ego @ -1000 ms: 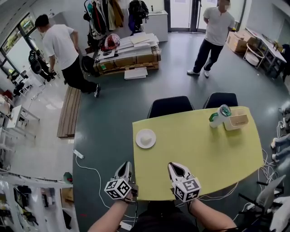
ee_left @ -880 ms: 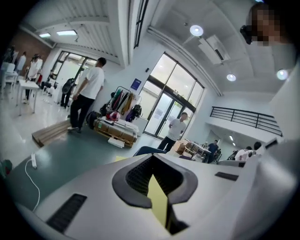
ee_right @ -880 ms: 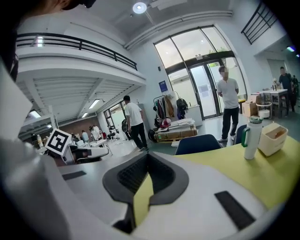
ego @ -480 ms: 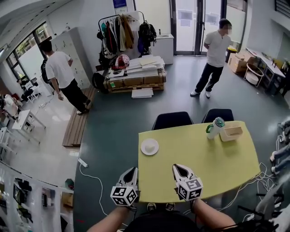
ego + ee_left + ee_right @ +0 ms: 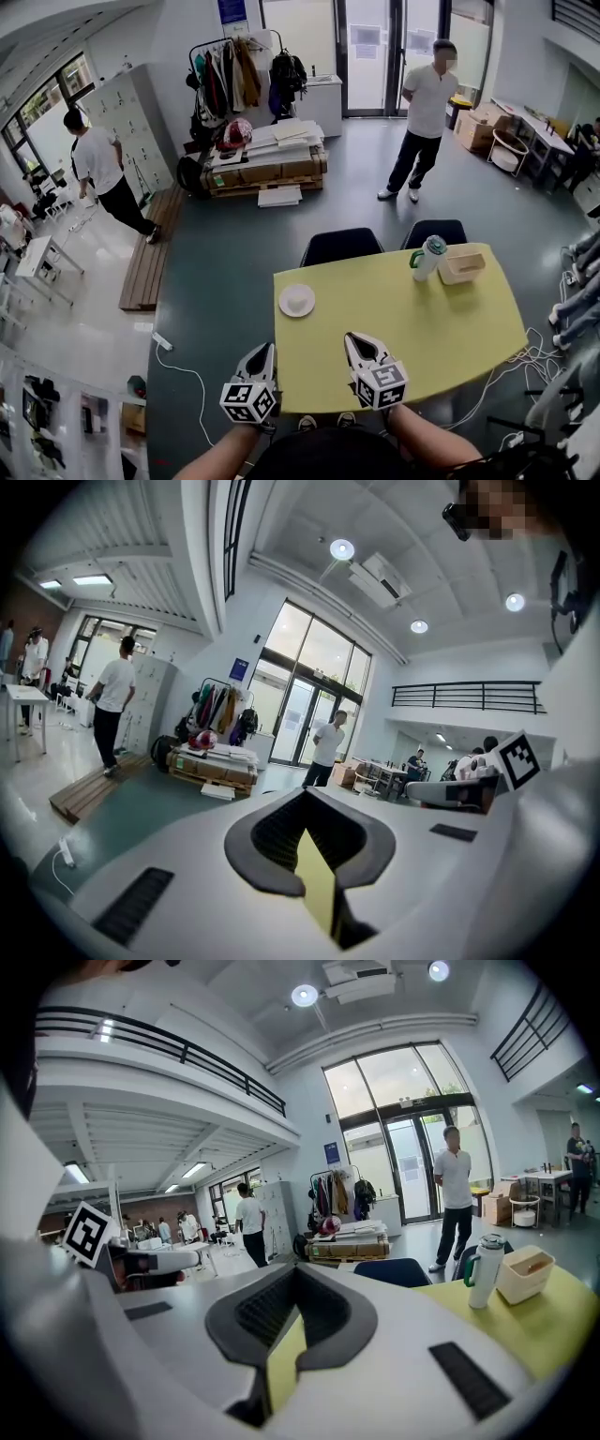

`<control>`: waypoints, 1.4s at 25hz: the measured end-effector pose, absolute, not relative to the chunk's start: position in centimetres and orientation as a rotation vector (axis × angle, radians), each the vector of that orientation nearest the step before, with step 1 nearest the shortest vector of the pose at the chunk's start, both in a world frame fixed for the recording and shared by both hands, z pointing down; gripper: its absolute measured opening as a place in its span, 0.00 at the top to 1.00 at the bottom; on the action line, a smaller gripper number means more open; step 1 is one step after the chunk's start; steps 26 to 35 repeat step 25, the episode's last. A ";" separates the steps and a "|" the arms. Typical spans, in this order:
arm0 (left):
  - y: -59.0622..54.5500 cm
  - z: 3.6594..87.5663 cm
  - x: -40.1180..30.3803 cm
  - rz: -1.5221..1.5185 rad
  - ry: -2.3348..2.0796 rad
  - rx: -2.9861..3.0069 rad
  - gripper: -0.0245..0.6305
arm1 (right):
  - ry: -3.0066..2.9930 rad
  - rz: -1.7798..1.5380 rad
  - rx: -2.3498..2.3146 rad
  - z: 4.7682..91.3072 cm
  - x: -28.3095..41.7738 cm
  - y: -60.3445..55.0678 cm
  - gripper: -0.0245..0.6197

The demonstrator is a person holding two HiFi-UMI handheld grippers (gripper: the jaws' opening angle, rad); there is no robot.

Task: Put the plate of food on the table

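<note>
Head view: the plate of food (image 5: 297, 300) is seen on the table (image 5: 431, 328); placement is judged done. The left gripper (image 5: 266, 346) and right gripper (image 5: 352, 337) are closed, empty; only withdrawal is needed.

The room is bright and evenly lit. Daylight comes through the tall glass doors (image 5: 375, 47) at the far wall, and in the left gripper view their panes look pale and nearly washed out. Round ceiling lights (image 5: 342, 548) glare as white discs with soft halos. The pale floor (image 5: 75, 328) at the left of the head view is overexposed. The yellow table (image 5: 403, 328) is lit evenly, and shadows on it are faint and soft. All three views bend straight lines strongly toward the edges, and both gripper views end in a black circular vignette. Close to the lens, the shells of the left gripper (image 5: 305, 803) and right gripper (image 5: 292, 1279) are soft, while the background is sharp.
</note>
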State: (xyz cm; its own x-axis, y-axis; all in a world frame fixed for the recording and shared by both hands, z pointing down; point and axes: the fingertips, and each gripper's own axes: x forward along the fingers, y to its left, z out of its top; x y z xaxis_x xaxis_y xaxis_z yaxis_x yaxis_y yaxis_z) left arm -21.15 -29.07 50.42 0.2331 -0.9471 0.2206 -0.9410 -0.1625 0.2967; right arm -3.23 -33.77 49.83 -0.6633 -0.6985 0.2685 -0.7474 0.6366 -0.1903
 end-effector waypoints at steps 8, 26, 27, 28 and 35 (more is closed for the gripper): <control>-29.2 50.5 -20.3 -0.023 -1.714 2.166 0.95 | -2.687 0.423 1.208 49.7 -3.4 -33.6 0.95; -30.6 50.4 -20.6 -0.002 -1.722 2.170 0.95 | -2.669 0.444 1.217 50.3 -3.4 -34.3 0.95; -30.6 50.4 -20.6 -0.002 -1.722 2.170 0.95 | -2.669 0.444 1.217 50.3 -3.4 -34.3 0.95; -30.6 50.4 -20.6 -0.002 -1.722 2.170 0.95 | -2.669 0.444 1.217 50.3 -3.4 -34.3 0.95; -30.6 50.4 -20.6 -0.002 -1.722 2.170 0.95 | -2.669 0.444 1.217 50.3 -3.4 -34.3 0.95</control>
